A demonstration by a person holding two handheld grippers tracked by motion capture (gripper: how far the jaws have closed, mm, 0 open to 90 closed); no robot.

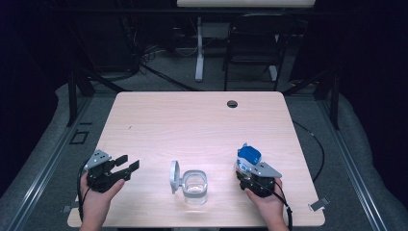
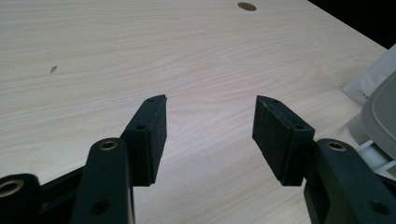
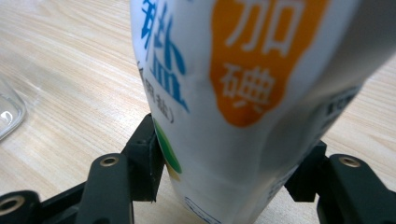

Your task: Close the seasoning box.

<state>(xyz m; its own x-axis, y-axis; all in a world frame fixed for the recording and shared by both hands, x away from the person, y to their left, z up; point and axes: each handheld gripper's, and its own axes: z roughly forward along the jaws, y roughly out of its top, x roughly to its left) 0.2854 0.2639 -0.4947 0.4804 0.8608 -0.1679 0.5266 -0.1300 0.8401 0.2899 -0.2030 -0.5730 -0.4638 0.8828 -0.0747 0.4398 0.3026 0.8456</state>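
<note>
from the high view there is one pale wooden table with one round cable hole near its far edge. two hands come in from the bottom, each holding one gripper. the left gripper sits near the table's left front corner with its jaws spread and nothing between them. one clear glass jar stands between the two grippers near the front edge, its one grey lid hinged open and standing up on its left side. the right gripper sits right of the jar, pinching one white bag with a blue top. one dark chair stands beyond the table.

in the left gripper view, its two black jaws are spread wide over bare wood, the left gripper holding nothing; the grey lid shows at the right edge.

in the right gripper view, the right gripper has its two jaws pressed on the lower part of the white bag, which carries blue and orange printing; the jar's glass edge shows at left.
</note>
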